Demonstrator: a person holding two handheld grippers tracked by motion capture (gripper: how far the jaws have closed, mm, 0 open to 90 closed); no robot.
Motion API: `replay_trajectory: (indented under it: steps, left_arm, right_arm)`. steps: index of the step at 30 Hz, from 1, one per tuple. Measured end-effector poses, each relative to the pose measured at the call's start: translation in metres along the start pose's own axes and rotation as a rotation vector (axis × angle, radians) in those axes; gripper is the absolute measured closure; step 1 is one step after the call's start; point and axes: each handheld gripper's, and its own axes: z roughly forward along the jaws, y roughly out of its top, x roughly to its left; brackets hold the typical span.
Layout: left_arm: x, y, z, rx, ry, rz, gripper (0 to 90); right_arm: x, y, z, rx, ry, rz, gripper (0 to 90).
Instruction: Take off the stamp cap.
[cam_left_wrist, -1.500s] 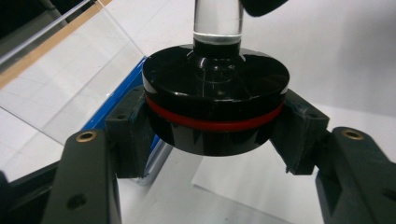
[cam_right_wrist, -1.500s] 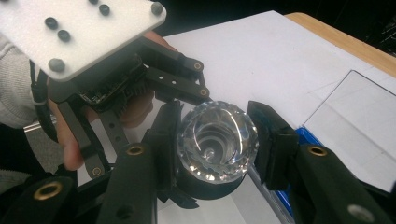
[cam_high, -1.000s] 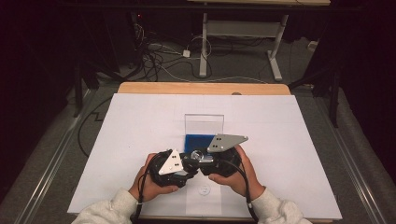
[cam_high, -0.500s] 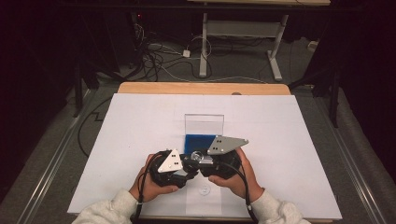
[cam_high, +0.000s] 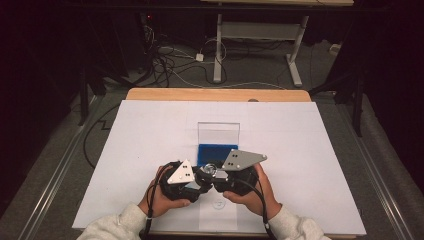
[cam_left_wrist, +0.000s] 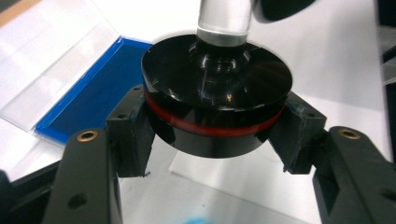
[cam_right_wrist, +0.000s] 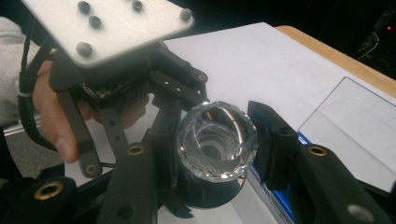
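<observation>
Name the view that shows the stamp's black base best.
Left gripper view: the base with its red band fills the middle between the jaws. Right gripper view shows it mostly hidden under the clear handle; high view barely shows it.

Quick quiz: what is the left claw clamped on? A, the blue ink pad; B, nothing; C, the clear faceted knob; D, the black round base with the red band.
D: in the left gripper view, the left claw presses its pads on both sides of the black round base.
</observation>
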Motion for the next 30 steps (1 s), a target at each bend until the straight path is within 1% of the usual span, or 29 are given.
replay_trajectory:
  steps: [1,2,3,4,5,6,7,8,9,10,16,19,23,26,27,28,29,30]
  left_arm:
    - [0.007,-0.005,-0.002,-0.007,0.005,-0.034,37.0]
    - [0.009,-0.007,-0.004,0.004,0.019,-0.017,36.9]
    - [0.009,-0.007,-0.007,0.002,0.032,-0.009,36.9]
    - [0.009,-0.007,-0.007,0.002,0.032,-0.009,36.9]
    - [0.009,-0.006,-0.01,-0.011,0.031,-0.008,36.9]
    - [0.009,-0.006,-0.01,-0.011,0.031,-0.008,36.9]
    - [0.008,-0.005,-0.01,-0.009,0.037,0.006,36.9]
    - [0.009,-0.005,-0.011,-0.003,0.041,0.012,36.9]
    - [0.01,-0.006,-0.011,-0.001,0.042,0.013,36.9]
    - [0.011,-0.008,-0.013,0.008,0.054,0.011,36.9]
    - [0.013,-0.011,-0.017,0.013,0.062,0.018,36.9]
    - [0.016,-0.014,-0.02,0.012,0.066,0.01,36.8]
    - [0.019,-0.017,-0.027,0.01,0.086,0.007,36.8]
    - [0.022,-0.02,-0.034,0.014,0.11,0.002,36.8]
    - [0.022,-0.02,-0.034,0.014,0.11,0.002,36.8]
    - [0.023,-0.021,-0.035,0.018,0.121,0.009,36.8]
    - [0.023,-0.022,-0.037,0.018,0.124,0.009,36.8]
    - [0.024,-0.023,-0.039,0.017,0.127,0.007,36.8]
  right_arm:
    - [0.002,0.002,-0.004,-0.023,-0.003,-0.015,57.0]
    - [0.002,0.004,-0.008,-0.044,0.013,-0.012,56.9]
    - [0.004,0.007,-0.012,-0.045,0.0,-0.029,56.9]
    - [0.005,0.009,-0.015,-0.048,-0.017,-0.039,56.9]
    - [0.003,0.009,-0.018,-0.061,-0.027,-0.03,56.9]
    - [0.001,0.009,-0.019,-0.066,-0.029,-0.023,56.9]
    - [0.001,0.009,-0.019,-0.066,-0.029,-0.023,56.9]
    - [-0.004,0.008,-0.022,-0.062,-0.036,-0.012,56.9]
    - [-0.004,0.008,-0.022,-0.062,-0.036,-0.012,56.9]
    - [-0.006,0.007,-0.024,-0.054,-0.037,-0.011,56.9]
    - [-0.012,0.005,-0.03,-0.041,-0.05,0.0,56.8]
    - [-0.016,0.003,-0.033,-0.031,-0.062,0.003,56.9]
    - [-0.019,0.002,-0.037,-0.029,-0.071,0.007,56.8]
    - [-0.021,0.0,-0.041,-0.025,-0.081,0.013,56.8]
    - [-0.022,-0.001,-0.043,-0.025,-0.083,0.016,56.8]
    - [-0.023,-0.001,-0.043,-0.026,-0.085,0.011,56.8]
    - [-0.023,-0.001,-0.043,-0.026,-0.085,0.011,56.8]
    - [-0.024,-0.002,-0.044,-0.024,-0.086,0.019,56.8]
